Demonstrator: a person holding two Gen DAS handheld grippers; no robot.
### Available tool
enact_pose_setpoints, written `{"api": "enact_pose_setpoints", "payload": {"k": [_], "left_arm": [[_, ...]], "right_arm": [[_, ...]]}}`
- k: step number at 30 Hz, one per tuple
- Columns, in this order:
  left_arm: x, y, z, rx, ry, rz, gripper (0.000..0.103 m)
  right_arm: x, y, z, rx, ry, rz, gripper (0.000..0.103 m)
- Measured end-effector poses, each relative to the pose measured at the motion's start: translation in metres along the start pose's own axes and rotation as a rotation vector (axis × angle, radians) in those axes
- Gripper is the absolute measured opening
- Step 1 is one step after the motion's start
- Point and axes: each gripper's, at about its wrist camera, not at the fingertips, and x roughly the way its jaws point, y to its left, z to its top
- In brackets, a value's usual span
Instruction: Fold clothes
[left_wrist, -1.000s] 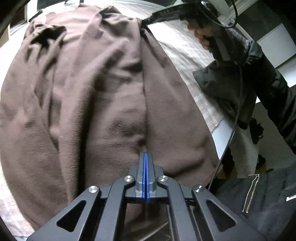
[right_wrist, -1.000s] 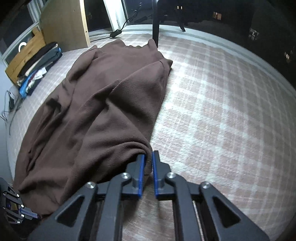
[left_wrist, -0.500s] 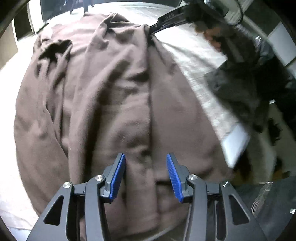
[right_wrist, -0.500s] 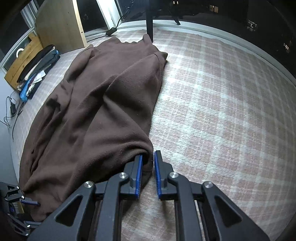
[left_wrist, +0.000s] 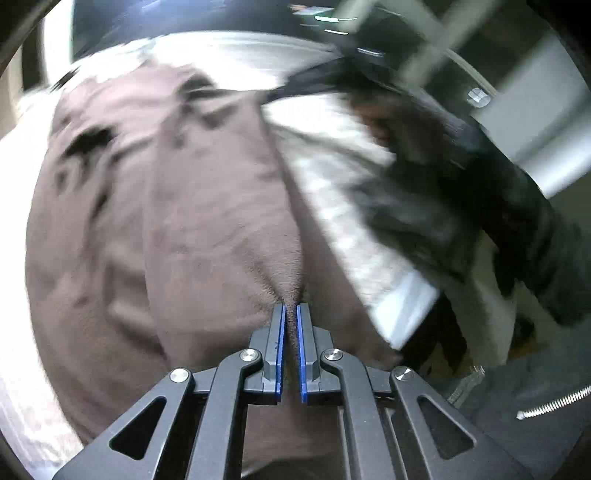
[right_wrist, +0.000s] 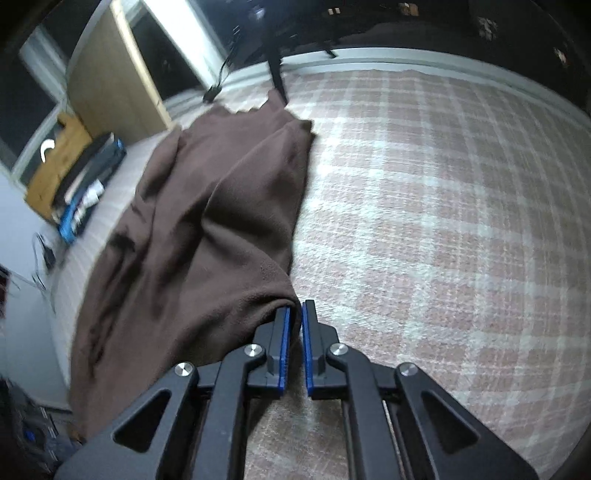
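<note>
Checked pink-and-white bedding (right_wrist: 443, 206) covers the bed, which fills most of the right wrist view and runs back to a pale edge with dark windows behind. On it lies the brown fleece garment (right_wrist: 207, 221), the largest thing there, stretched lengthwise and creased into long folds, its far end near a thin dark pole (right_wrist: 276, 74) that stands at the back of the bed. Left of the bed a light wooden cabinet (right_wrist: 110, 88) stands against the wall, and before it a low wooden shelf (right_wrist: 55, 166) holds a stack of dark and blue items; cables trail on the floor below.

From the left wrist view, heavily blurred, the garment (left_wrist: 177, 229) fills the left and middle, the bedding showing pale to its right. A person's dark sleeve (left_wrist: 480, 206) crosses the upper right, and dark clothing with a metal zip (left_wrist: 554, 402) sits at the lower right corner.

Both claws point steeply down. The left claw (left_wrist: 290, 325) is closing, its blue pads pinching a raised ridge of the fleece at the near edge. The right claw (right_wrist: 294, 321) is clamped on a corner of the same garment at its edge beside the bare bedding, fabric bunched over its left pad.
</note>
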Motion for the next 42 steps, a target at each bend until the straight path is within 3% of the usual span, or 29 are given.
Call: {"api": "enact_pose_setpoints", "payload": {"k": [2,5,8,10,12,15,18,22,24,28,32,35,36,37,40,42], "left_arm": [[0.017,-0.012,-0.001,0.058,0.032,-0.001,0.007],[0.056,-0.012,-0.006,0.031,0.176,-0.029,0.009],[0.033,0.004,-0.009,-0.018,0.196,-0.066,0.017],[0.007,0.019,-0.006,-0.047,0.178,-0.072,0.034],[-0.024,0.039,0.002,-0.067,0.140,-0.043,0.035],[-0.045,0.075,0.036,-0.091,0.061,0.023,0.035],[-0.037,0.106,0.087,-0.124,-0.035,0.034,0.035],[0.001,0.138,0.151,-0.191,-0.113,0.005,0.035],[0.024,0.151,0.168,-0.241,-0.125,-0.011,0.035],[0.062,0.172,0.192,-0.300,-0.115,-0.009,0.035],[0.077,0.176,0.202,-0.297,-0.115,-0.018,0.035],[0.081,0.180,0.207,-0.274,-0.134,-0.006,0.030],[0.082,0.180,0.207,-0.262,-0.136,0.011,0.013],[0.083,0.180,0.208,-0.251,-0.134,0.025,0.002],[0.079,0.174,0.206,-0.185,-0.121,0.060,0.002],[0.069,0.168,0.205,-0.149,-0.130,0.108,0.002]], "right_arm": [[0.003,-0.007,-0.004,0.017,0.013,-0.018,0.006],[0.015,-0.003,-0.009,-0.023,0.041,-0.084,0.006],[0.014,0.001,-0.013,-0.058,0.076,-0.121,0.006],[0.003,0.002,-0.019,-0.086,0.118,-0.132,0.006],[-0.013,0.003,-0.024,-0.112,0.136,-0.132,0.006],[-0.048,0.002,-0.011,-0.086,0.036,-0.083,0.007],[-0.058,0.001,0.016,-0.022,-0.057,0.019,0.014],[-0.029,0.002,0.053,0.024,-0.084,0.107,0.019],[-0.005,-0.001,0.071,0.067,-0.068,0.154,0.020],[0.038,-0.004,0.090,0.131,-0.015,0.235,0.031],[0.061,-0.003,0.099,0.131,0.010,0.277,0.036],[0.071,0.001,0.103,0.100,0.020,0.253,0.033],[0.073,0.003,0.103,0.085,0.020,0.243,0.029],[0.072,0.004,0.103,0.071,0.016,0.241,0.018],[0.063,0.002,0.104,0.048,-0.020,0.237,0.006],[0.051,-0.005,0.108,0.046,-0.075,0.212,0.003]]}}
